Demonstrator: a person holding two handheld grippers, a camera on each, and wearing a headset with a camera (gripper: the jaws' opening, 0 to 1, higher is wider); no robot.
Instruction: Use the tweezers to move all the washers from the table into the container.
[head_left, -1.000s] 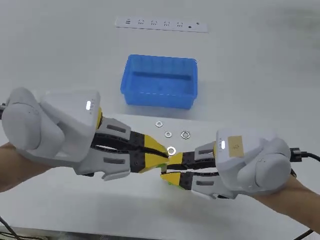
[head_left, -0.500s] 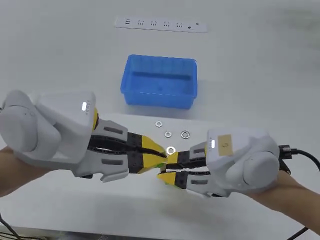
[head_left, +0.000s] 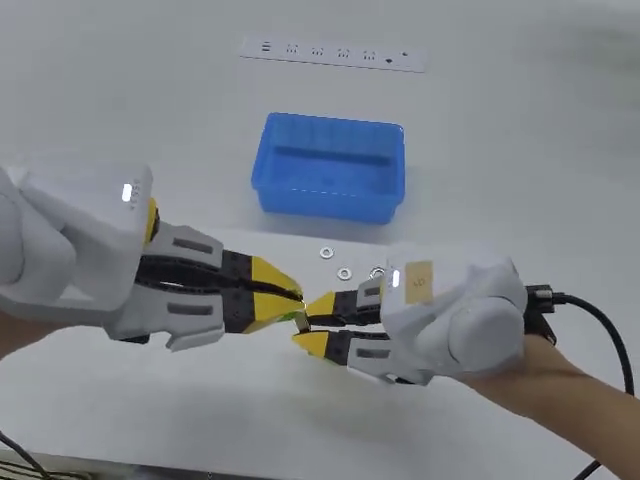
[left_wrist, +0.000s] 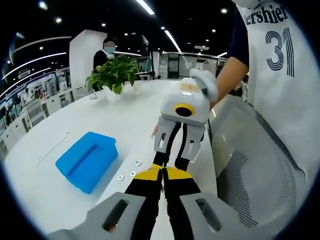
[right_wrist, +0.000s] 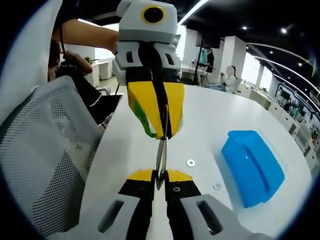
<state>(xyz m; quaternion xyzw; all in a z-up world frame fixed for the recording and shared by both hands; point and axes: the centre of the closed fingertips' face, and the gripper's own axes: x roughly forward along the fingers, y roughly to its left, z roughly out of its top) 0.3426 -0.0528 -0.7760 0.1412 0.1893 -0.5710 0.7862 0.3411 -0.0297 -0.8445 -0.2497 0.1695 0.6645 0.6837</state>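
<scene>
Thin metal tweezers (right_wrist: 161, 155) run between the two grippers, which meet tip to tip over the white table (head_left: 200, 400). My right gripper (right_wrist: 160, 180) is shut on one end. My left gripper (right_wrist: 163, 131) is shut on the other end and comes in from the left in the head view (head_left: 292, 303). In that view the right gripper (head_left: 310, 323) reaches in from the right. Three washers (head_left: 344, 273) lie just beyond the tips, also seen as washers (left_wrist: 132, 173) and washers (right_wrist: 190, 162). The blue container (head_left: 330, 165) stands behind them.
A white power strip (head_left: 330, 52) lies at the table's far edge. A black cable (head_left: 590, 310) trails from the right gripper. A grey mesh chair (right_wrist: 50, 140) stands at the table's near side, and a person in a white numbered jersey (left_wrist: 270, 75) is close behind.
Both grippers have moved left together, tips still meeting. The washer that lay nearest the tips is now hidden behind the right gripper.
</scene>
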